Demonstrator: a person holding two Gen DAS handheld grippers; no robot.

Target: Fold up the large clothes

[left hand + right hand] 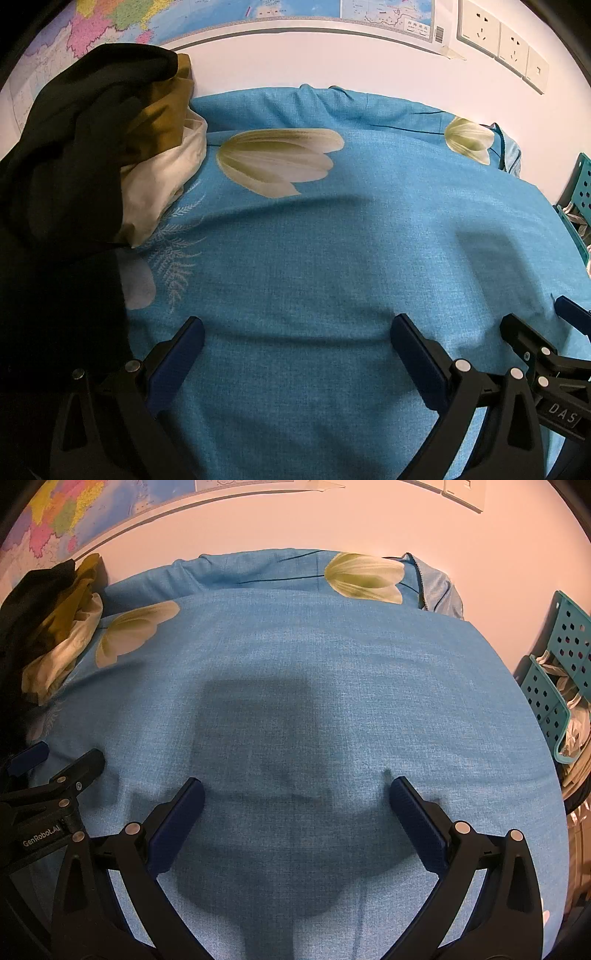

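Hovering spread-fingered over the blue sheet [314, 258], left tool [297, 354] and right tool [297, 812] grip nothing; only left view shows wall sockets [502, 40], right view possibly laundry in teal basket [554, 686].

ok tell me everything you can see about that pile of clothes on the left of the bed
The pile of clothes sits at the far left of the blue flowered bedspread, up against the wall below the map. It is a loose, unfolded heap of three soft fabrics: a black garment draped over the top and spilling toward the near edge, a mustard-brown piece under it, and a cream-white one at the bottom, resting on the spread. Neither tool touches it; both are open over bare bedspread.
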